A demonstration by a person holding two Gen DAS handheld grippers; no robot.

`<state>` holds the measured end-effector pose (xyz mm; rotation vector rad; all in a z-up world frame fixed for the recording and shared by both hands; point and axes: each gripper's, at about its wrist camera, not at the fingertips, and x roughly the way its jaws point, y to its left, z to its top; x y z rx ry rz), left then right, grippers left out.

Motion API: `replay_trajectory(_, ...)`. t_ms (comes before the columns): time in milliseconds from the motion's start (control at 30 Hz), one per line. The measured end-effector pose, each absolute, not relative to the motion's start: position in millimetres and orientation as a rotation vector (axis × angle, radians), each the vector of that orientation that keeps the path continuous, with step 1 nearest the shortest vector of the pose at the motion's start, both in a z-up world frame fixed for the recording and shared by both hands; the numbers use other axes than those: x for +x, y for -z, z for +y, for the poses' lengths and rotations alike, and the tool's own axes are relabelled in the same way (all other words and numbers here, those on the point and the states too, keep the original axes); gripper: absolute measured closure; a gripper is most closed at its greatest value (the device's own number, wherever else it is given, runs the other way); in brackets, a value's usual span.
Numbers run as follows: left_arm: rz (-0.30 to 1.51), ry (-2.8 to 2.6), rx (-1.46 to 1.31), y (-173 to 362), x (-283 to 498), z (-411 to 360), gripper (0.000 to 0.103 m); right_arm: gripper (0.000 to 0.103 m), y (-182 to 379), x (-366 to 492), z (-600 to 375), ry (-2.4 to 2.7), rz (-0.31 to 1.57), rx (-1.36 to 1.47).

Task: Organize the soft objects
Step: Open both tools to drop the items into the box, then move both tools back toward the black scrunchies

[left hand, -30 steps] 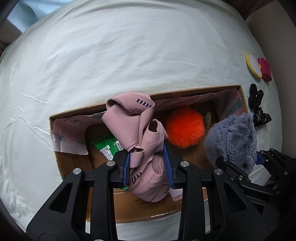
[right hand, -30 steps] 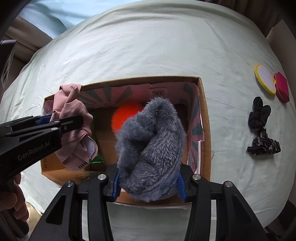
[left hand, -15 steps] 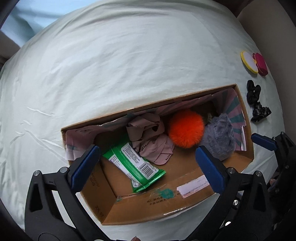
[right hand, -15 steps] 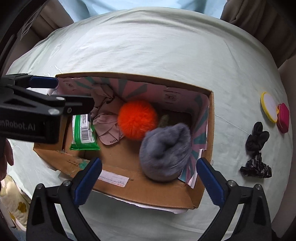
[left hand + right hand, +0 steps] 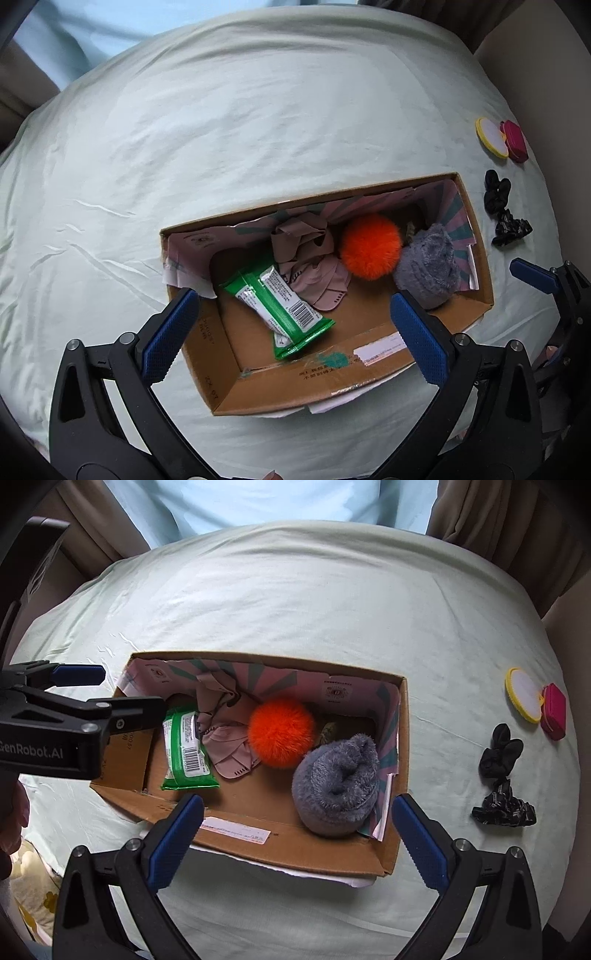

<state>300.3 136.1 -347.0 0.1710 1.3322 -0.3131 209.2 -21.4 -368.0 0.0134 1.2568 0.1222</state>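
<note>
Both the left gripper point(image 5: 291, 325) and right gripper point(image 5: 297, 829) gape wide, holding nothing. Pink cloth point(image 5: 231, 744), orange pompom point(image 5: 280, 733) and grey fuzzy sock point(image 5: 338, 784) sit in the cardboard box point(image 5: 295, 853)

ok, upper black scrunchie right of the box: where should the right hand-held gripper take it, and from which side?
Probably from straight above, with the open right hand-held gripper. The upper black scrunchie lies flat on the sheet, apart from the cardboard box but almost touching the lower black scrunchie. Pinch its bunched middle, not the lobes, so the jaws miss its neighbour.
</note>
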Motion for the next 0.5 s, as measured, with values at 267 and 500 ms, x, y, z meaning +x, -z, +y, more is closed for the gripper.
replay_trajectory(267,1.254,0.288,0.128,302.8,271.9,154.7,0.000,0.002,330.4,190.9,-19.0,-0.099,1.221,0.012)
replay_trajectory(500,1.166,0.267,0.099,256.9,234.4,170.5,0.000,0.002,282.3,161.9,-13.8,-0.088,1.124,0.046)
